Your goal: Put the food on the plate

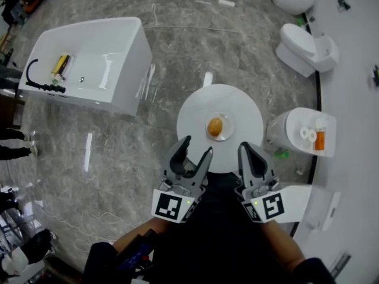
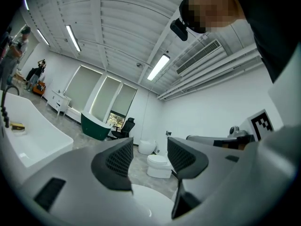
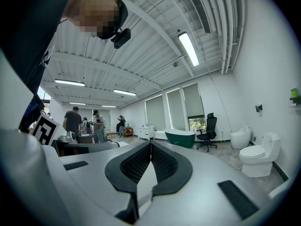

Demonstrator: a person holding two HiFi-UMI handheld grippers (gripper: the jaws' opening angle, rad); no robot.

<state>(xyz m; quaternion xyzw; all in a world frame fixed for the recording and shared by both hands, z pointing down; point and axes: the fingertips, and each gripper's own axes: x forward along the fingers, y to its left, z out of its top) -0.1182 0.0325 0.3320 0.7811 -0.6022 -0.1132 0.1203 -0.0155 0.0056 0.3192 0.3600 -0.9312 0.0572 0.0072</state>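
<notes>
Left gripper, nearest the lens: jaws partly apart, nothing between them, touching nothing. Right gripper beside it: jaws pressed together, empty. Both are at the near edge of the round white table. The food, brown and rounded, sits on the small plate at table centre, apart from both grippers.

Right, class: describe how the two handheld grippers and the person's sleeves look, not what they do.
The left gripper and right gripper have grey bodies with tapering jaws and black ridged pads. Each carries a white cube with black square markers and a small green light. The sleeves are dark.
</notes>
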